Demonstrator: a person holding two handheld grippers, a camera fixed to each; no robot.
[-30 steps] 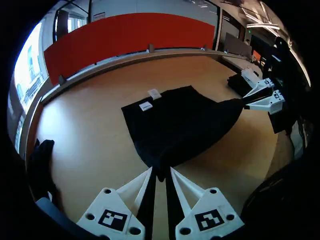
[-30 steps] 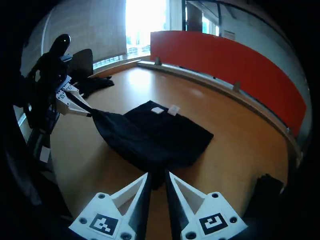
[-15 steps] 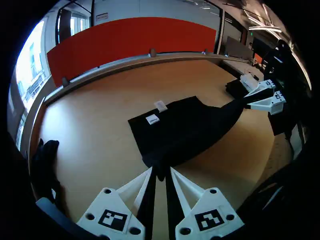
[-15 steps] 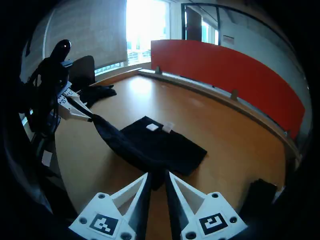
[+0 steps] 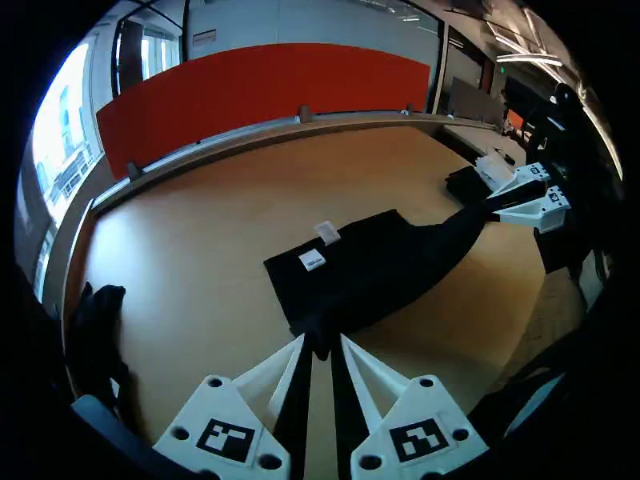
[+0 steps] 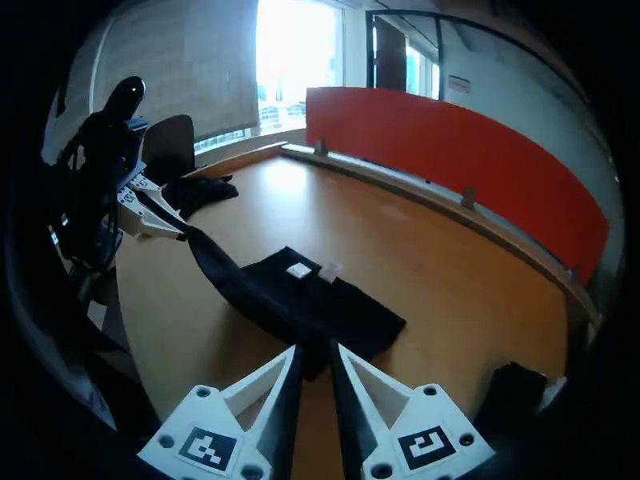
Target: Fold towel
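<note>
A black towel (image 5: 376, 268) with two white tags (image 5: 312, 259) hangs stretched between the two grippers, its far part resting on the wooden table (image 5: 200, 240). My left gripper (image 5: 322, 346) is shut on one near corner. The right gripper (image 5: 490, 210) shows at the right of the left gripper view, pinching the other corner. In the right gripper view the towel (image 6: 308, 304) runs from my right gripper (image 6: 317, 360), shut on its corner, across to the left gripper (image 6: 182, 232) at the left, held by a person in dark clothes.
A red partition (image 5: 264, 84) runs along the table's far edge. Dark cloth heaps lie at the table's left (image 5: 94, 320) and far right (image 5: 468, 180). An office chair (image 6: 168, 144) stands by the bright window.
Both grippers have risen and pulled back, still pinching the corners. The towel looks smaller and farther away, with more of it lifted off the table.
</note>
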